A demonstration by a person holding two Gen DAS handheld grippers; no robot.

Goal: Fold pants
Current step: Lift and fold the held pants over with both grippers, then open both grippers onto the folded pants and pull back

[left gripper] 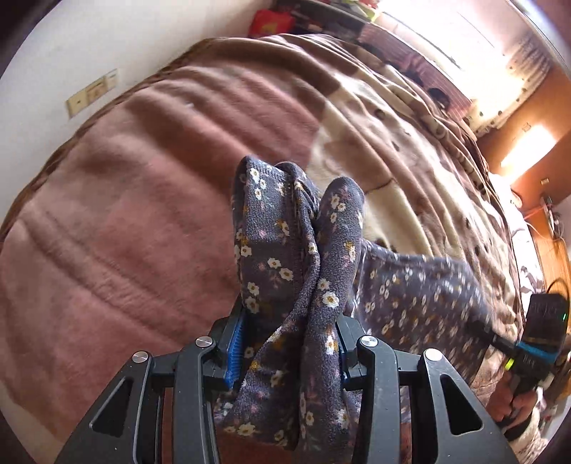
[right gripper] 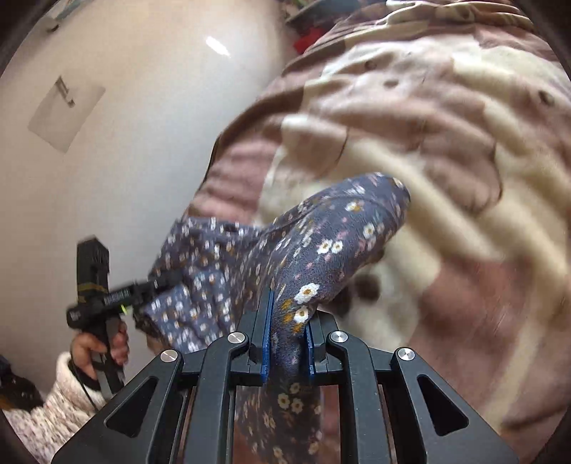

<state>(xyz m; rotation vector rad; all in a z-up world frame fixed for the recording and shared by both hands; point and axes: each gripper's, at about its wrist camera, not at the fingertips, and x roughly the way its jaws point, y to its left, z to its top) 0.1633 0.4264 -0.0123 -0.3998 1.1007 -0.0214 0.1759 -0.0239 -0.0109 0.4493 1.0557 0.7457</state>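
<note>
The pants [left gripper: 285,257] are dark grey-blue with small white and orange flowers. My left gripper [left gripper: 289,342] is shut on a bunched part of them, and folds of cloth stand up past the blue pads [left gripper: 235,349]. My right gripper [right gripper: 288,342] is shut on another part of the pants [right gripper: 321,242], which bulges up between its fingers. Both hold the pants lifted above the bed, with cloth stretched between them. The right gripper shows in the left wrist view [left gripper: 499,344] and the left gripper in the right wrist view [right gripper: 160,282].
Below is a bed with a pink, brown and cream blanket [left gripper: 142,200], rumpled into ridges. A white wall [right gripper: 125,125] runs along the bed's far side. Red and dark items [left gripper: 271,21] lie at the bed's far end. A wooden door [left gripper: 535,150] stands at right.
</note>
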